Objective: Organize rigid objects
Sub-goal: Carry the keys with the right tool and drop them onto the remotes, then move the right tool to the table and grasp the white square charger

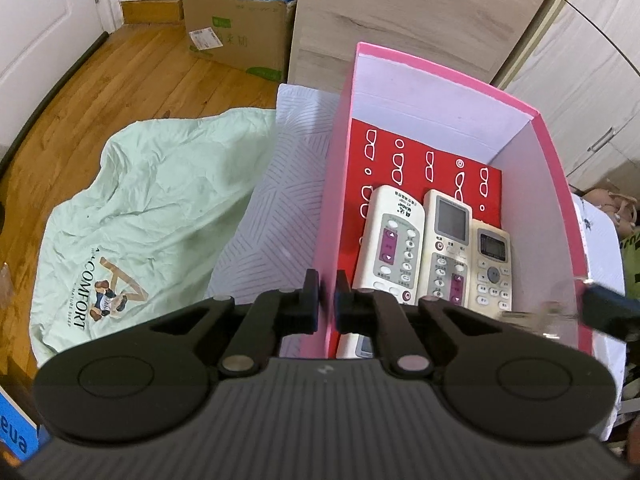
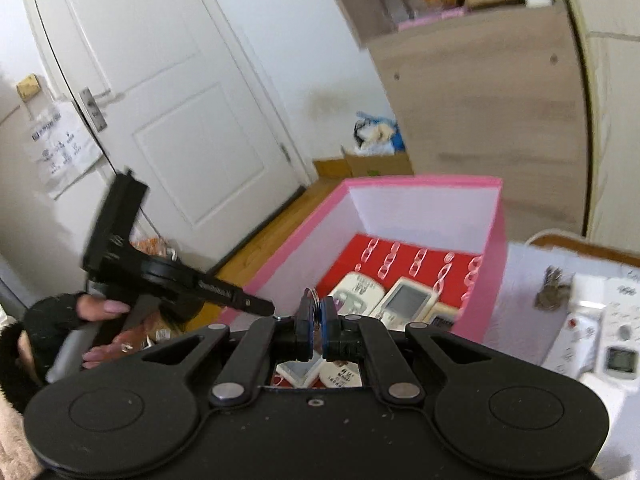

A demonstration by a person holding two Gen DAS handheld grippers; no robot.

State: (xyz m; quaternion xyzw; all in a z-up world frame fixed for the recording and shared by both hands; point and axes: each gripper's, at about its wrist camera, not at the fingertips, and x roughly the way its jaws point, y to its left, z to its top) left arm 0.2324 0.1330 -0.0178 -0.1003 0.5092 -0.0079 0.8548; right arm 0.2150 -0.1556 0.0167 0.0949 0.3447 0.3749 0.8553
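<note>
A pink box (image 1: 560,184) with a red patterned floor stands on a pale quilted sheet (image 1: 272,208). Three white remote controls (image 1: 394,244) (image 1: 448,240) (image 1: 494,268) lie side by side inside it, and another shows under my left gripper. My left gripper (image 1: 328,298) is shut on the box's left wall. My right gripper (image 2: 318,320) is shut on a key ring (image 2: 314,300) and hovers over the box's near end. In the left wrist view the keys (image 1: 532,316) hang blurred at the box's right wall. The remotes (image 2: 406,300) also show in the right wrist view.
Crumpled green bedding (image 1: 152,216) lies left of the box. To the box's right are another bunch of keys (image 2: 552,288) and white devices (image 2: 620,360). A cardboard box (image 1: 236,36), a wooden cabinet (image 1: 420,12) and a white door (image 2: 160,100) stand behind. A gloved hand (image 2: 96,308) holds the left gripper.
</note>
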